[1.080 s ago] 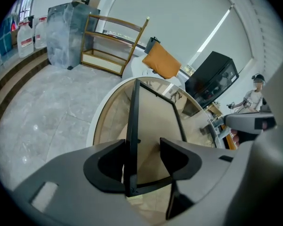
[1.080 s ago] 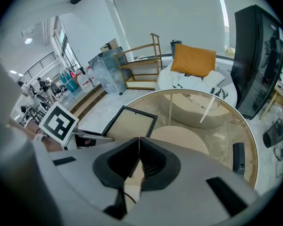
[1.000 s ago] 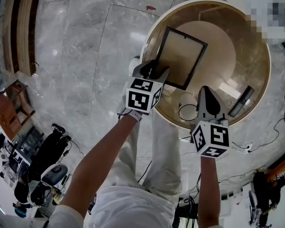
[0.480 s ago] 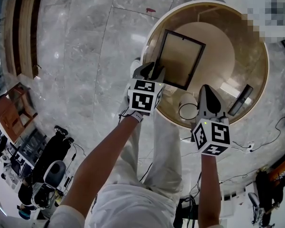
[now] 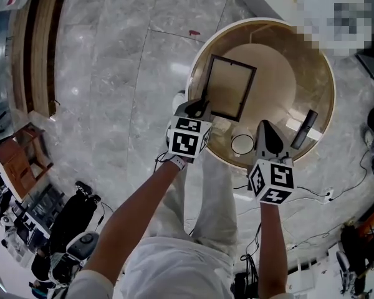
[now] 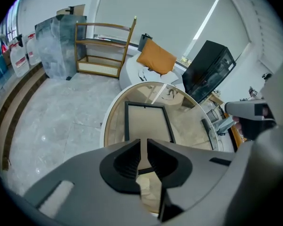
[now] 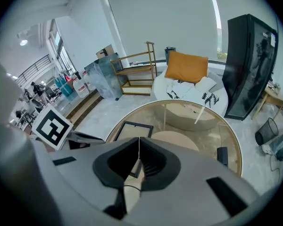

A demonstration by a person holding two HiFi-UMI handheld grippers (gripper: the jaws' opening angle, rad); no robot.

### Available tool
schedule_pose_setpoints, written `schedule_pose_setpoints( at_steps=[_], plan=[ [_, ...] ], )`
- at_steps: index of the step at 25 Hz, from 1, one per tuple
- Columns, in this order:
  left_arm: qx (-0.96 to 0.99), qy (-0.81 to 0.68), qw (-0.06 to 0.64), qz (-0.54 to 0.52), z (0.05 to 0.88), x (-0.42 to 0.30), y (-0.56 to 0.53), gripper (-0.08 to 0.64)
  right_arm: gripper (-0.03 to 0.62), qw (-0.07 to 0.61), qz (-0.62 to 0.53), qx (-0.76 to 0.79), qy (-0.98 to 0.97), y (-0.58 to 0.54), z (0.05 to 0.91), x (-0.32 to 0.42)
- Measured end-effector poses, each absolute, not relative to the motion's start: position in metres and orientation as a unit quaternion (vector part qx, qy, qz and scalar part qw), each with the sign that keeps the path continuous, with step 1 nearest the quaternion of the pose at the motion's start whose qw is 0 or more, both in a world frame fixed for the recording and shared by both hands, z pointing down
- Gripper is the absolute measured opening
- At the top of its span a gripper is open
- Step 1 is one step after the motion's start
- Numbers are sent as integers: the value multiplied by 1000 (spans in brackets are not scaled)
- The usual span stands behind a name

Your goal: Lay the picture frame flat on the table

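As left tool (image 5: 199, 108) closes empty, picture frame (image 5: 229, 87) flat just beyond

Picture frame (image 6: 146, 121) near edge hidden behind closing, empty left tool (image 6: 144, 143); dark bar (image 5: 304, 129) unidentifiable.

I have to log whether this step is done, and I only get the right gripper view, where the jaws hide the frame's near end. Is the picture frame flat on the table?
Observer: Yes. In the head view the picture frame lies flat on the round table, with all four sides showing.
Operator: Does the left gripper hold it?
Observer: No. In its own view the left gripper is closing its jaws with nothing between them.
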State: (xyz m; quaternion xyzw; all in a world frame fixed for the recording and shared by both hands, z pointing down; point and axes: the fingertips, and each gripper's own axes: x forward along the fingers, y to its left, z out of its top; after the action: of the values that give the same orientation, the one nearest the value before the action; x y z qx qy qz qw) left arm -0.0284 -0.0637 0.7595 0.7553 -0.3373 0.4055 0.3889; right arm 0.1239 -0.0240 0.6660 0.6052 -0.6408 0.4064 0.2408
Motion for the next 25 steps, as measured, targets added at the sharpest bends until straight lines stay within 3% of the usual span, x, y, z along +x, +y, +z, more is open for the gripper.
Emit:
schedule_pose_setpoints(
  at_steps=[12, 25],
  plan=[
    [787, -312, 383, 370, 649, -36, -57, 11, 5, 238, 389, 614, -644, -1, 569, 107],
    [836, -326, 318, 306, 482, -64, -75, 5, 6, 221, 351, 626, -660, 3, 455, 92]
  ],
)
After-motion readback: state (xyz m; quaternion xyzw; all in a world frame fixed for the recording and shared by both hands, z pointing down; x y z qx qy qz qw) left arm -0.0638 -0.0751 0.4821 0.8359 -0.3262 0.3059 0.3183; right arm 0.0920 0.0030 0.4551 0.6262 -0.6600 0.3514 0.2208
